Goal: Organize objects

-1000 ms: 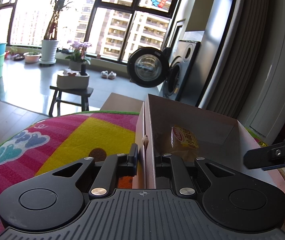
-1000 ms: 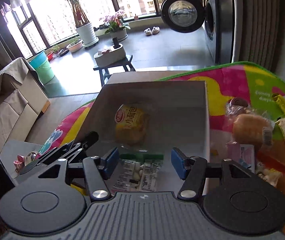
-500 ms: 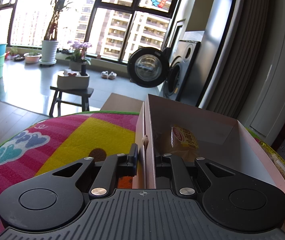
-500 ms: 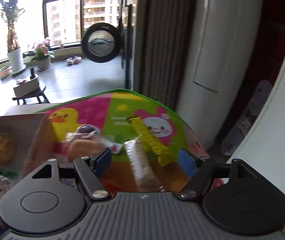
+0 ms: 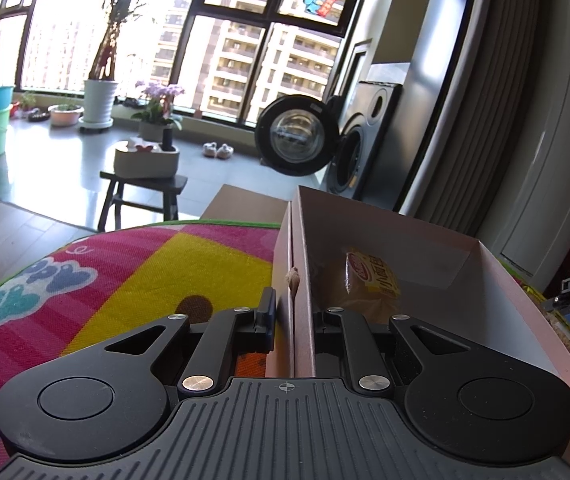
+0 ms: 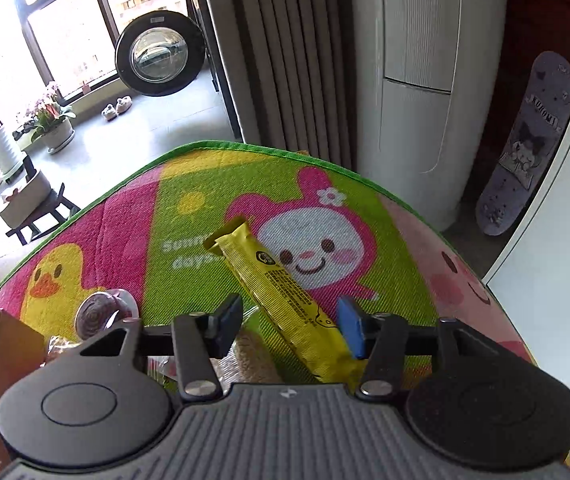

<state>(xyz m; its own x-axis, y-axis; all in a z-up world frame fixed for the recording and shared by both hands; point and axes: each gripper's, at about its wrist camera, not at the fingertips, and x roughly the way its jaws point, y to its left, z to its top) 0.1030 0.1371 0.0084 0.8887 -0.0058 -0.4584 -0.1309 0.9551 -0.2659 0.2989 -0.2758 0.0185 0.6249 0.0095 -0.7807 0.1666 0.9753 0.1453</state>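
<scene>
The left claw (image 5: 293, 316) pinches the near wall of the cardboard box (image 5: 525, 308). The right claw (image 6: 289, 330) is spread wide, straddling a yellow snack bar (image 6: 281, 296) on the surface (image 6: 385, 216).

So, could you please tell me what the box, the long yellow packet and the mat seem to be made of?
Box: likely thin cardboard, matte, with sharp folded edges and doubled wall. Long yellow packet: probably plastic film, slightly glossy, crimped at its end. Mat: apparently woven fabric, with visible ribbed weave and stitched green edging.

Matt cardboard box (image 5: 425, 248), woven cloth mat (image 6: 189, 184), glossy yellow plastic wrapper (image 6: 285, 296)
</scene>
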